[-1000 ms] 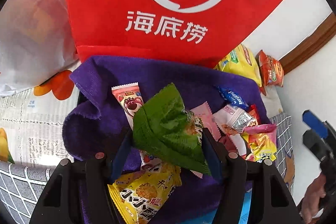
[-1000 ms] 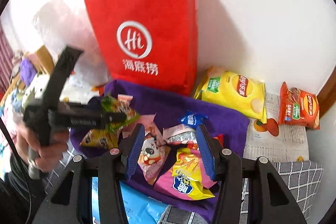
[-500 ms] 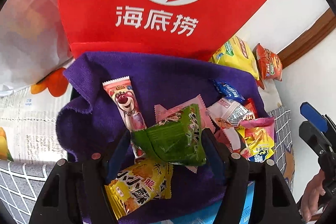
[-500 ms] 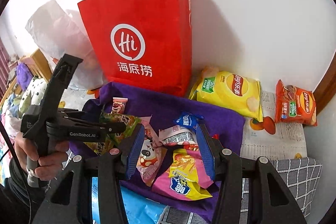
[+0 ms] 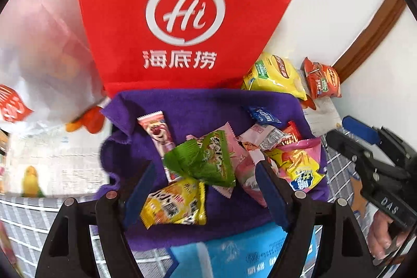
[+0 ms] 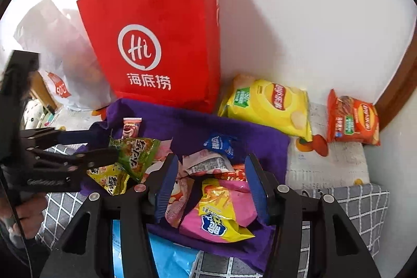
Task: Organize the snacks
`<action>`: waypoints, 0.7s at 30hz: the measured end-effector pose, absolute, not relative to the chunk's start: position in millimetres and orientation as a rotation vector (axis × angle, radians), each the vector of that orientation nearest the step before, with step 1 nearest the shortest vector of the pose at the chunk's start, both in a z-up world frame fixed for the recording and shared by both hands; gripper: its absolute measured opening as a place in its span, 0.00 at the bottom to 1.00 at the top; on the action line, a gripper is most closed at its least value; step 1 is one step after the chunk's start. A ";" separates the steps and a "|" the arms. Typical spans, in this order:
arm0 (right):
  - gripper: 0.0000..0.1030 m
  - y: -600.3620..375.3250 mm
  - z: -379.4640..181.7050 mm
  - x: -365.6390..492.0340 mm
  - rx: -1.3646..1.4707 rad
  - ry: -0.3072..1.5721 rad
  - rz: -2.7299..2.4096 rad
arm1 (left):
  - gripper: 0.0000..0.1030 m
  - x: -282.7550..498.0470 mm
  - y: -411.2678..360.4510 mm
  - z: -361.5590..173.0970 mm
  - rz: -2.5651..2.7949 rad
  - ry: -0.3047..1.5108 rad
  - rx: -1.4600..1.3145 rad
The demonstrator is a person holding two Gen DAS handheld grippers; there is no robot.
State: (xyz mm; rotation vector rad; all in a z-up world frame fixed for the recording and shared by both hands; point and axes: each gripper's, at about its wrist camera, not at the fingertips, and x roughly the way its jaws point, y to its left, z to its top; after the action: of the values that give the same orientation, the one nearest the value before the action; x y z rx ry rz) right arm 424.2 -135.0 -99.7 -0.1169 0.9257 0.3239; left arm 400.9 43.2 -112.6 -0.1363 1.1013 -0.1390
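- Left wrist view: my left gripper [image 5: 203, 189] has its jaws spread wide with nothing clamped. The green snack packet [image 5: 206, 160] lies loose between them on the purple towel [image 5: 187, 106], partly over a pink packet [image 5: 234, 145] and just beyond a yellow snack packet [image 5: 177, 202]. Its long axis runs slanted, from the crumpled end at my left to the lower corner at my right.
- Also here, a pink strawberry-bear bar [image 5: 156, 132] lies to the left of the green packet, and a pink-and-yellow chip packet [image 5: 299, 163] sits off to the right, near the right gripper [image 5: 365, 145] at the frame edge. The red Haidilao paper bag [image 5: 182, 17] stands upright behind the towel.
- Right wrist view: my right gripper [image 6: 211, 189] hangs with its jaws wide apart and empty, directly above the pink-and-yellow chip packet [image 6: 224, 210]. I judge this hand nearer to that packet, while the left gripper [image 6: 86, 145] is nearer the green snack packet [image 6: 135, 155].
- Two Lay's bags, yellow [image 6: 268, 106] and orange [image 6: 351, 121], rest by the wall, well apart from both jaws.
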 end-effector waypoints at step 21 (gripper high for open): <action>0.66 -163.7 -48.6 274.4 -0.017 0.829 0.206 | 0.78 249.3 28.0 -54.4 -0.119 0.940 -0.080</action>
State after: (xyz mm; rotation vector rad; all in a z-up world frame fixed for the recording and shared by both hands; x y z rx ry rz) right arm 274.4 -163.7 -48.6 -0.0168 0.8289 0.2062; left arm 249.3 28.0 -54.4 -0.0801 0.9398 -0.1193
